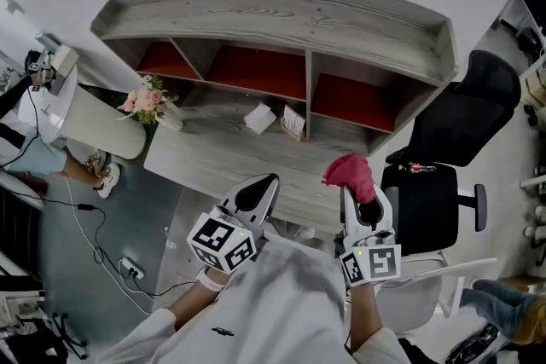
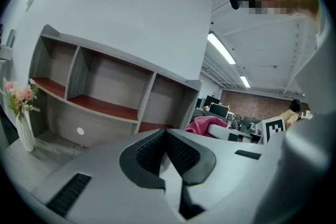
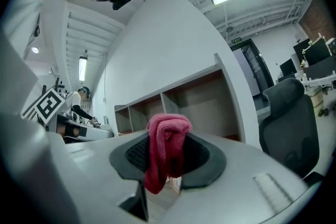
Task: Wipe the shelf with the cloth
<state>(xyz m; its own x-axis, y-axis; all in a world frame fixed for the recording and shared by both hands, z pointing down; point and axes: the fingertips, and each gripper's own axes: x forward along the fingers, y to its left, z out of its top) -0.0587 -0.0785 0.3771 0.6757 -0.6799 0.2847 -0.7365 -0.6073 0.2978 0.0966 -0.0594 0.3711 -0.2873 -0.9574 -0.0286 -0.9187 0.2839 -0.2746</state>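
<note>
The grey wooden shelf unit point(image 1: 281, 13) with red boards in its three compartments stands on the desk against the wall; it also shows in the left gripper view point(image 2: 105, 107) and the right gripper view point(image 3: 184, 97). My right gripper point(image 1: 358, 193) point(image 3: 167, 139) is shut on a bunched pink-red cloth point(image 1: 350, 172) point(image 3: 165, 149), held above the desk's near edge in front of the right compartment. The cloth point(image 2: 202, 126) shows at the right in the left gripper view. My left gripper point(image 1: 261, 187) point(image 2: 165, 134) is shut and holds nothing, level with the middle compartment.
On the desk point(image 1: 213, 153) stand a vase of pink flowers point(image 1: 147, 102), a small white box point(image 1: 258, 117) and a card point(image 1: 293, 122). A black office chair point(image 1: 452, 141) stands at the right. Cables and a power strip point(image 1: 128, 268) lie on the floor at the left.
</note>
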